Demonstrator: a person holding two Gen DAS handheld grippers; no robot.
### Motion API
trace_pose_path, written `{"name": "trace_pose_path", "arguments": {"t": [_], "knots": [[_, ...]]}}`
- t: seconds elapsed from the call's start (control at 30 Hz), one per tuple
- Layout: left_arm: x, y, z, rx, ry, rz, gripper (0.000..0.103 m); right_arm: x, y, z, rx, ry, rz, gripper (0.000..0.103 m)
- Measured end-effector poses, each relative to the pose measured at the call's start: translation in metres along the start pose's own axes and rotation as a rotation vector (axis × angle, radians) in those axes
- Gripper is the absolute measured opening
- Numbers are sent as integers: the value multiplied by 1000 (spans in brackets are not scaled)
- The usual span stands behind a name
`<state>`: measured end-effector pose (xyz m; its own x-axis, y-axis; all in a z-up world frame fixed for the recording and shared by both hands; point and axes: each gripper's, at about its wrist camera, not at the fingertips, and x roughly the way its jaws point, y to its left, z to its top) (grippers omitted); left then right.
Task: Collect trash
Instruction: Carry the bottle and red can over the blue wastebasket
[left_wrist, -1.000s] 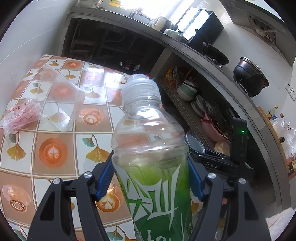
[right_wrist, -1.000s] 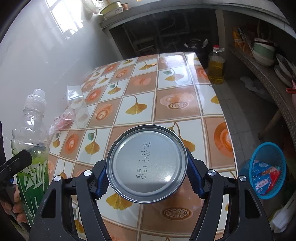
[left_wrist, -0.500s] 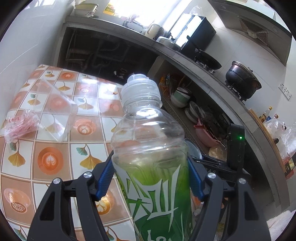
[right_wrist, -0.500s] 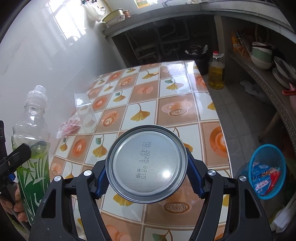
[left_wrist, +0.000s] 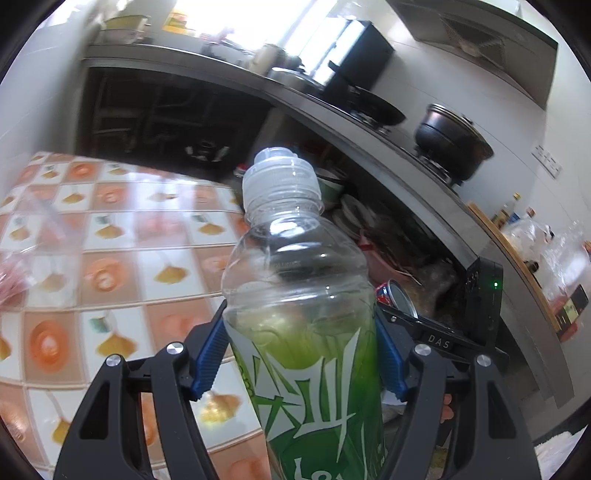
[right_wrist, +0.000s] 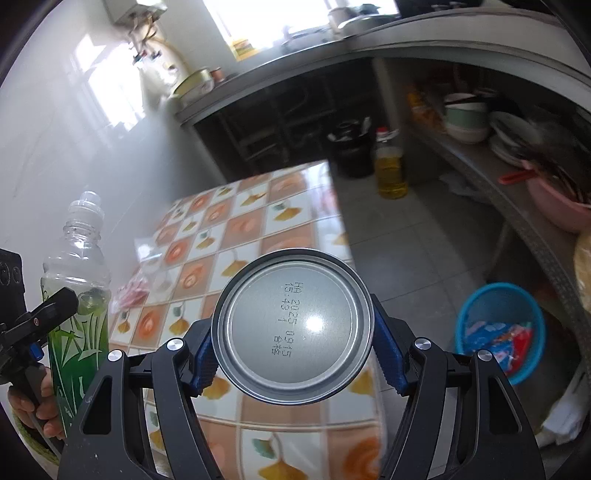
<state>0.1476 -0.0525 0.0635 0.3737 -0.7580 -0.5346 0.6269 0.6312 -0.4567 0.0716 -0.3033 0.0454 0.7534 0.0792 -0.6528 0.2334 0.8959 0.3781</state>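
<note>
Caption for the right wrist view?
Right tongs grip a can above the tiled table; blue basket on the floor.

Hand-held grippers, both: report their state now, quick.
Left hand-held gripper: closed on the green-label plastic bottle.
Right hand-held gripper: closed on the metal can, base facing the camera.

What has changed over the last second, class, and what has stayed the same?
Both tools have lifted and drawn back from the table, so the blue basket on the floor looms larger. Nothing was grabbed or released: the left tool still grips the bottle, the right tool the can.
</note>
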Motion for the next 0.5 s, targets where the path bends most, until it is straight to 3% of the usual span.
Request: {"name": "trace_pose_path", "arguments": {"t": [0.23, 0.5], "knots": [[52, -53, 24, 68, 40, -99, 68, -43, -75, -9, 119, -69, -117, 66], [150, -113, 44, 111, 137, -188, 68, -78, -178, -36, 311, -108, -303, 66]]}}
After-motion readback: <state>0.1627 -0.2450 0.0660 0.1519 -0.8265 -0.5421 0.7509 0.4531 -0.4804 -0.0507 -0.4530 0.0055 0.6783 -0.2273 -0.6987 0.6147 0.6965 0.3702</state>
